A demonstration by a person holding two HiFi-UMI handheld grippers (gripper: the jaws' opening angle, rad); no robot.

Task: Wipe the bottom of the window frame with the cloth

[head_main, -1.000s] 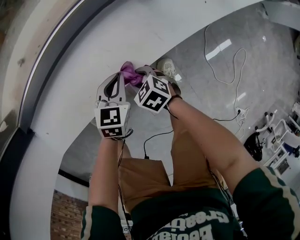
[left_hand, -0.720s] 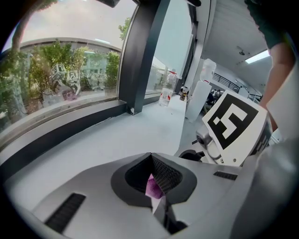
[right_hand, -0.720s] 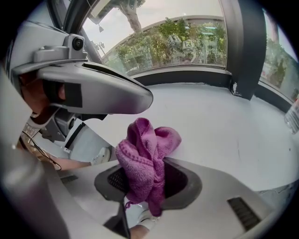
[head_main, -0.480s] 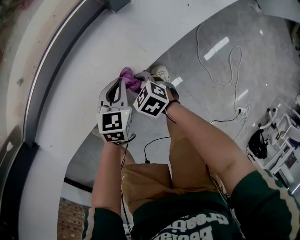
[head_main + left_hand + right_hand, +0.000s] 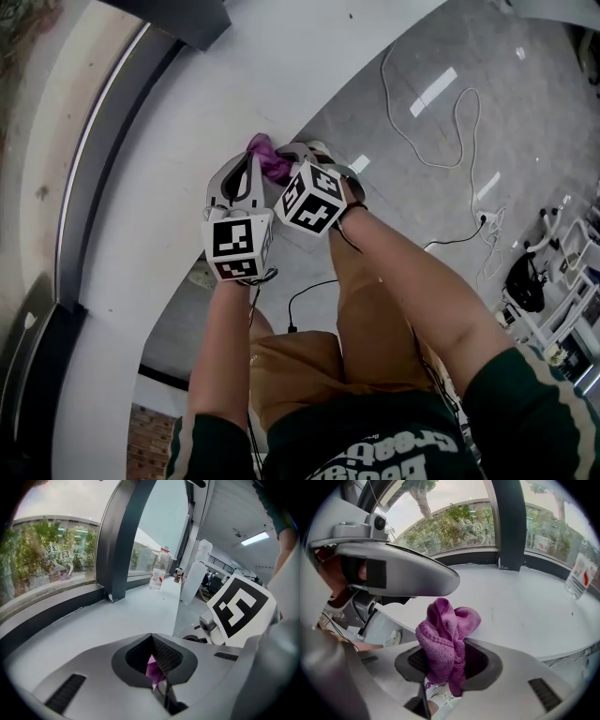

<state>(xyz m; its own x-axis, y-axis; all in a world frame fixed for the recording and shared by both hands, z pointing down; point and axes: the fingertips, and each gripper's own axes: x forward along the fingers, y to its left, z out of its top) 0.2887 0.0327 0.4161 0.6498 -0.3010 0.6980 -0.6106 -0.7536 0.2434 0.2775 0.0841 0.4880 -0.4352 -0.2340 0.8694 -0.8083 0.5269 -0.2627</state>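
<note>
The right gripper [image 5: 440, 665] has its jaws closed on a purple cloth [image 5: 446, 632], which bunches up in a crumpled wad above the pads while a short tail hangs below them. The left gripper [image 5: 153, 670] has its jaws nearly together, with only a thin sliver of the same cloth [image 5: 152, 667] pinched between the ribbed pads. In the head view the left gripper [image 5: 251, 161] and the right gripper [image 5: 284, 155] meet tip to tip at the cloth [image 5: 269, 156], which lies at the inner edge of the white sill [image 5: 178, 122], right where the sill drops off to the grey floor [image 5: 487, 141].

The marker cube [image 5: 241, 606] of the right gripper sits just to the right of the left gripper. Past the grippers the sill [image 5: 529, 604] runs out to the dark bottom rail of the window frame [image 5: 98, 169] and a dark upright post [image 5: 511, 522]. A clear bottle [image 5: 158, 571] stands further along the sill, well apart from the cloth. A white cable [image 5: 459, 103] loops across the floor.
</note>
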